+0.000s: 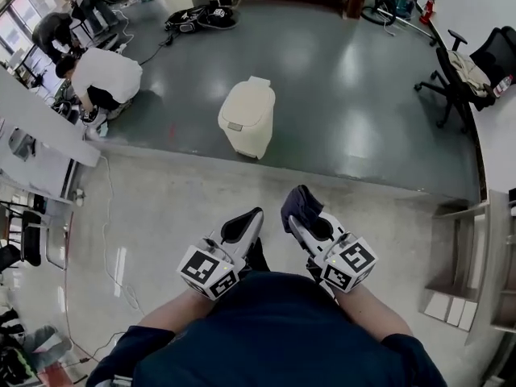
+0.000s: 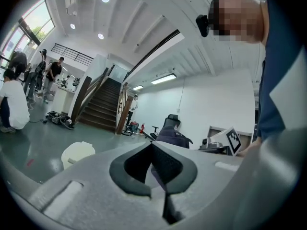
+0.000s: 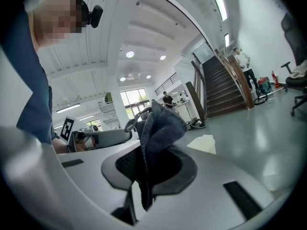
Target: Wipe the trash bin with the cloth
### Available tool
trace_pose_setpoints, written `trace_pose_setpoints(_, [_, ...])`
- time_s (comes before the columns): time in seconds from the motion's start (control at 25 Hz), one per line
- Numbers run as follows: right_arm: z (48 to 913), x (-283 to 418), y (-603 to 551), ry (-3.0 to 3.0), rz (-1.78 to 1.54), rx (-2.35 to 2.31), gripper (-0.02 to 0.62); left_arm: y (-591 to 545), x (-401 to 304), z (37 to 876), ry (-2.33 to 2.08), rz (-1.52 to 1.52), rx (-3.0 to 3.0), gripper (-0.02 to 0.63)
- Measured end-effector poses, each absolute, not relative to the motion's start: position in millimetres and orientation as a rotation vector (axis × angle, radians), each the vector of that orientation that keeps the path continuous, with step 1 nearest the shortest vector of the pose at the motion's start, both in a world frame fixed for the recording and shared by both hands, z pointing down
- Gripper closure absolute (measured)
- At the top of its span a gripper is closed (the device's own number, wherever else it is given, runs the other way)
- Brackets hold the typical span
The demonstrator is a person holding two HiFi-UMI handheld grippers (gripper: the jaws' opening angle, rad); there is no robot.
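— where is the trash bin now?

— the trash bin (image 1: 247, 117) stands upright with its lid down, cream in colour, on the dark floor (image 1: 355, 79). it is just behind the line where this floor meets the paler concrete (image 1: 177, 208). i stand on the concrete side, and both my grippers are well apart from the bin and touch it nowhere.

— and the cloth?

— the cloth (image 3: 156, 128) is dark grey-blue and it is in my right gripper (image 1: 305, 216). the two jaws are clamped on its lower part. the rest stands up above the jaws as a crumpled bunch. this gripper is on the near side of the bin, a little to the right of it.

— what about the other one?

— my left gripper (image 1: 242, 224) has its jaws pressed together, one dark pad against the other. it is also on the near side of the bin, almost in line with it, and close beside the right gripper.

— what else is around the bin?

— left of the bin a person in a white shirt (image 1: 101, 75) bends low to the floor. far to the right of the bin is a black office chair (image 1: 472, 71) with something laid over it. beyond the bin, stairs (image 2: 100, 107) go up. on the concrete, nearer to me than the bin and to its left, lies a thin pale cable (image 1: 109, 240).
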State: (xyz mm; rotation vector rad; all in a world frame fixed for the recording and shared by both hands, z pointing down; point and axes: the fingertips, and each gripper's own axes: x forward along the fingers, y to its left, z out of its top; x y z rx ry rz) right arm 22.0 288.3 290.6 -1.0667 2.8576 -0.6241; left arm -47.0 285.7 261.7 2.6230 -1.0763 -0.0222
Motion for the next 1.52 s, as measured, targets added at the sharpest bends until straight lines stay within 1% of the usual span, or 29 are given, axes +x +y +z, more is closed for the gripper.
trace_pose_setpoints(0.32, [283.8, -21.6, 124.6, 2.777, -0.656, -1.256, 0.534, 114.9, -94.4, 268.8, -0.904, 0.019, 2.641, 0.603])
trace_pose_setpoints(0.64, [309.9, 0.1, 34.9, 2.751, -0.761, -1.265, 0.534, 18.6, -78.4, 293.8, -0.948, 0.095, 2.605, 0.603])
trace_pose_setpoints(1.08, [401.4, 53.9, -56.8, 2.793, -0.908, -1.116, 0.534, -76.7, -53.7, 393.1, -1.210, 0.228, 2.401, 0.603])
trace_pose_setpoints(1.32, [468.4, 55.2, -92.0, 2.787, -1.003, -1.113, 0.534, -109.7, -56.6, 462.2, -1.266, 0.276, 2.317, 0.603])
trace_pose_setpoints(1.52, [516.0, 38.8, -126.9, 2.741, -1.039, -1.147, 0.534, -133.1, -72.8, 520.5, -1.303, 0.350, 2.261, 0.603])
